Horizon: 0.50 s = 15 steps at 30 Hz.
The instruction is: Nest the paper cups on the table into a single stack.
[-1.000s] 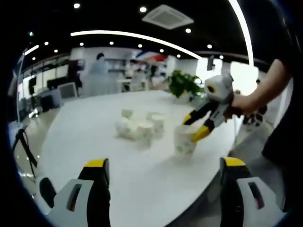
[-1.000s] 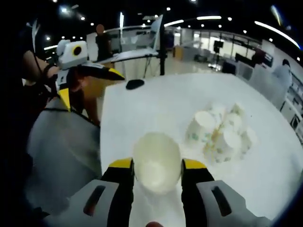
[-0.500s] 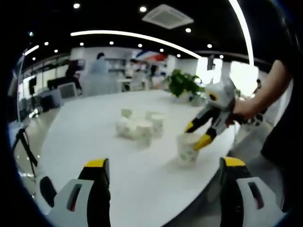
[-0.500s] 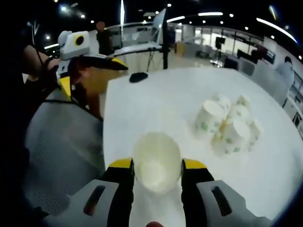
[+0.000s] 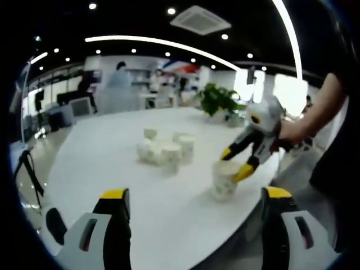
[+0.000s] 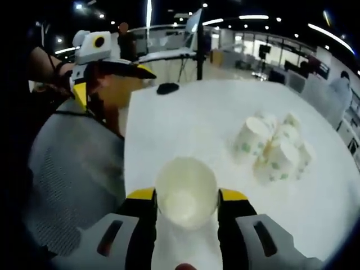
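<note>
A white paper cup (image 5: 223,183) with green print stands upright on the white table (image 5: 107,157) close to its near edge. My right gripper (image 5: 234,163) reaches in from the right, its yellow-tipped jaws on either side of the rim. In the right gripper view the same cup (image 6: 186,194) shows its round mouth between my right gripper's (image 6: 187,195) jaws, shut on it. Several more paper cups (image 5: 165,152) sit bunched at mid-table, some lying on their sides (image 6: 274,147). My left gripper (image 5: 196,194) hovers open and holds nothing; it also appears at upper left (image 6: 109,83).
The table edge (image 6: 125,163) runs just left of the held cup, with grey floor (image 6: 73,169) below. A small black object (image 6: 167,88) lies at the table's far corner. A potted plant (image 5: 216,100) stands at the table's far end, and people stand in the background.
The right gripper lowered the cup onto the table near the edge. The cup's mouth looks rounder now and the jaws stand a touch wider. The left gripper stayed put.
</note>
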Motion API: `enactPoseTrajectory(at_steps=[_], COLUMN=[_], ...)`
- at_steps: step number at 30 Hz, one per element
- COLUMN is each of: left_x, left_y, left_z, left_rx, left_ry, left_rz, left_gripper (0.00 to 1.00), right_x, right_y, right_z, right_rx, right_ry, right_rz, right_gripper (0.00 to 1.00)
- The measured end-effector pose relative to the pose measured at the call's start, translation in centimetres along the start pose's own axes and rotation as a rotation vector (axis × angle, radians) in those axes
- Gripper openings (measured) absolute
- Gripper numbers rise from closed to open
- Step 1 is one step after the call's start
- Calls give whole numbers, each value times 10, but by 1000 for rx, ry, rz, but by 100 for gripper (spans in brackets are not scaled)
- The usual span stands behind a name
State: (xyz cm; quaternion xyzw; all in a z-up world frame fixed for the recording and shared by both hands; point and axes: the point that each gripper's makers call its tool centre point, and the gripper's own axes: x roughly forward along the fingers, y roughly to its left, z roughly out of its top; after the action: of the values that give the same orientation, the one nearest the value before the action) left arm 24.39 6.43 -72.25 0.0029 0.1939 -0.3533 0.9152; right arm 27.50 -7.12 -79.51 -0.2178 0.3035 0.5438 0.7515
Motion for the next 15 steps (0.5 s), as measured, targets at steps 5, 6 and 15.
enactPoseTrajectory(at_steps=[5,6,15], left_x=[0,0,-1], left_y=[-2,-2,-3], left_z=[0,0,0], left_rx=[1,1,4], left_ry=[1,-1,5], left_rz=[-5,-5,-8], left_gripper=[97,97,97], right_x=[0,0,0], right_y=[1,2,4], right_z=[-1,-1,-2], right_rx=[0,5,5], right_ry=[-1,-1,6], right_rz=[0,3,1], right_gripper=[43,44,47])
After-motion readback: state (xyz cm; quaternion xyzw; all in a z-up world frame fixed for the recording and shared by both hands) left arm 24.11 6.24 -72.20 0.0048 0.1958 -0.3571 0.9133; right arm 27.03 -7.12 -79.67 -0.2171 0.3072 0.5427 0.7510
